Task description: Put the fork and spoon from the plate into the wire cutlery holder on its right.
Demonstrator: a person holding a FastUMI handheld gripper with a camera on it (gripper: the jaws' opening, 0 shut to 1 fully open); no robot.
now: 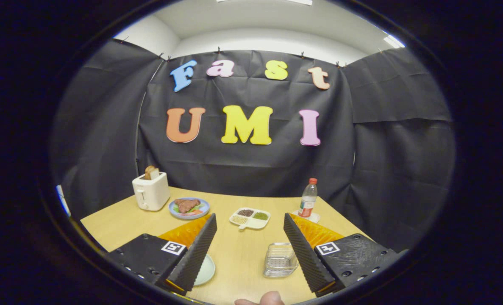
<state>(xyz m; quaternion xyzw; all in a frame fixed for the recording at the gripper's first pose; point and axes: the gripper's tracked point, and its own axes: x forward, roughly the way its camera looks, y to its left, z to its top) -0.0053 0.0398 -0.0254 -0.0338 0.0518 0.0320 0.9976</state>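
My gripper (250, 222) is held above the wooden table (234, 250), open, with nothing between its fingers. A pale plate (206, 270) lies low on the table, mostly hidden behind the left finger (196, 250); what lies on it is hidden. The wire cutlery holder (279, 259) stands just inside the right finger (304, 250), to the right of the plate, and looks empty.
Beyond the fingers sit a white toaster (151, 191) holding bread, a blue plate of food (189, 208), a white divided dish (250, 218) and a bottle (308, 198) with a red cap. A fingertip (271, 298) shows at the near edge. Black cloth walls the booth.
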